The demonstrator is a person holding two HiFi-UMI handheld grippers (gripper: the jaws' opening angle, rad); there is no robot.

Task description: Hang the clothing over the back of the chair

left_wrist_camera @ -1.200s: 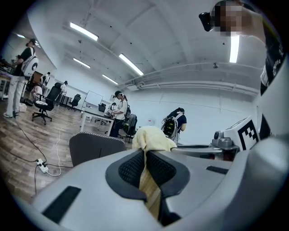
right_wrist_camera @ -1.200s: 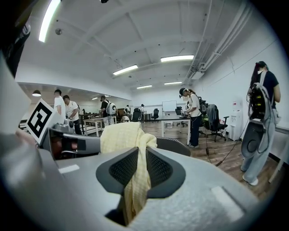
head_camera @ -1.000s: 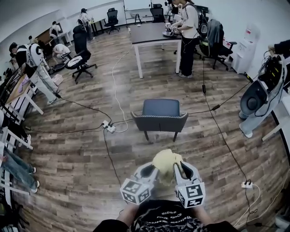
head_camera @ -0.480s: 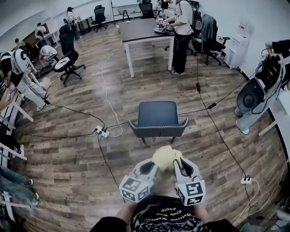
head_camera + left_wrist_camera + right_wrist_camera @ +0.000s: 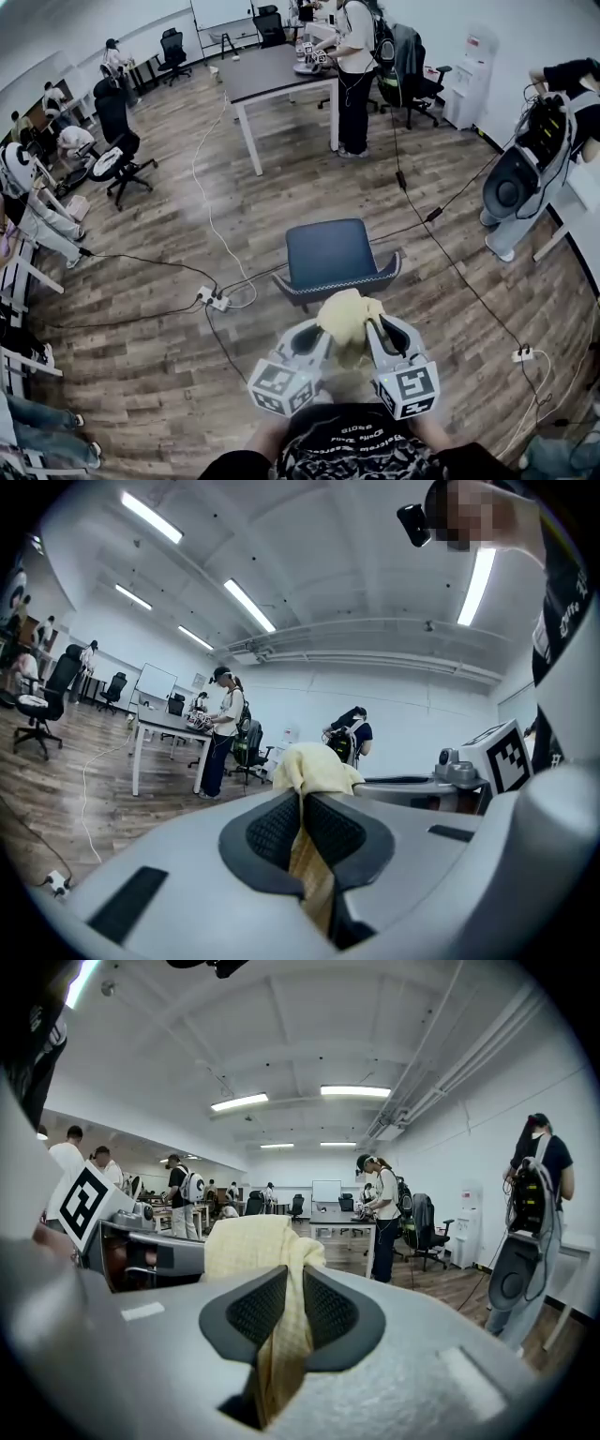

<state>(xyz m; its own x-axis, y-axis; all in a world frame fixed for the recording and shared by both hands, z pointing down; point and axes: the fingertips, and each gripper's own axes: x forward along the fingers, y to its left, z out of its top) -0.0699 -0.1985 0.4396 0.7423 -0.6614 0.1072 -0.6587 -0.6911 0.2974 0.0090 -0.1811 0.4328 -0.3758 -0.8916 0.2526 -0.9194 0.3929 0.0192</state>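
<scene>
Yellow clothing (image 5: 345,317), lower folds hidden between both jaws

In the head view, the near edge of the chair (image 5: 330,255) is covered by the bunched yellow clothing (image 5: 345,317). The clothing's lower part is hidden between the left gripper (image 5: 322,330) and the right gripper (image 5: 373,328). The kind of garment cannot be told from so crumpled a bundle.
</scene>
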